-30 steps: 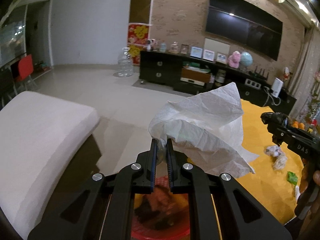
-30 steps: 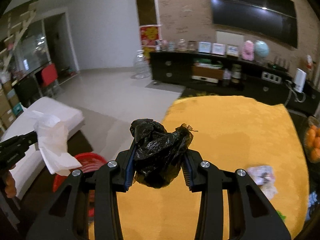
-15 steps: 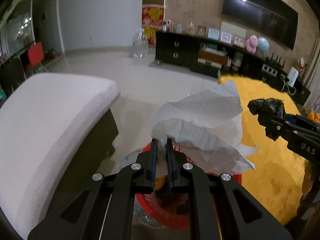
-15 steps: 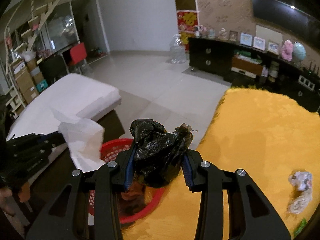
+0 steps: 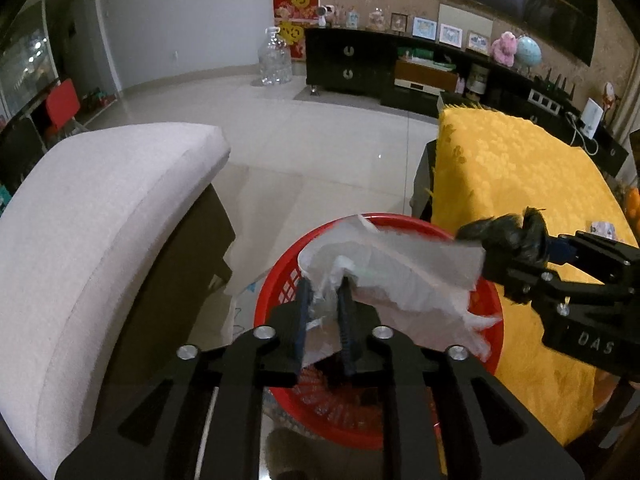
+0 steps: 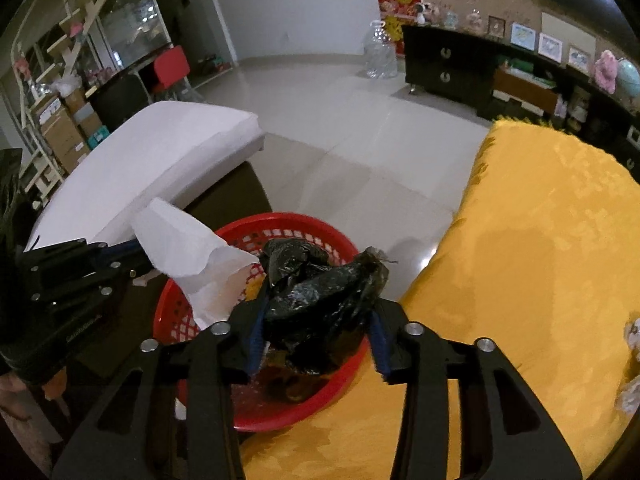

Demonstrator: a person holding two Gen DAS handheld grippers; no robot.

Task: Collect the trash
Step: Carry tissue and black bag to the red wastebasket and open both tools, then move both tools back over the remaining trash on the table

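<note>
A red mesh basket (image 5: 400, 220) stands on the floor between a white seat and the yellow table. My left gripper (image 5: 325, 308) hangs over it with its jaws opening. The white tissue (image 5: 400, 280) is loose between its fingers and sliding down towards the basket. My right gripper (image 6: 316, 336) is over the basket's (image 6: 280, 220) right side, jaws opening. The crumpled black plastic bag (image 6: 320, 296) still fills the gap and touches both pads. The right wrist view shows the left gripper (image 6: 128, 258) and the tissue (image 6: 180, 240) at the left. The left wrist view shows the right gripper (image 5: 520, 240) with the bag (image 5: 508, 232).
The table with the yellow cloth (image 6: 540, 240) lies right of the basket. A crumpled wrapper (image 6: 632, 332) rests near its right edge. A white cushioned seat (image 5: 100, 220) stands close on the left. Pale tiled floor (image 5: 320, 140) stretches to a dark cabinet (image 5: 360, 68).
Both grippers have moved down and over the red basket. The left jaws have parted and the tissue has slipped lower. The right jaws have widened slightly around the bag.
</note>
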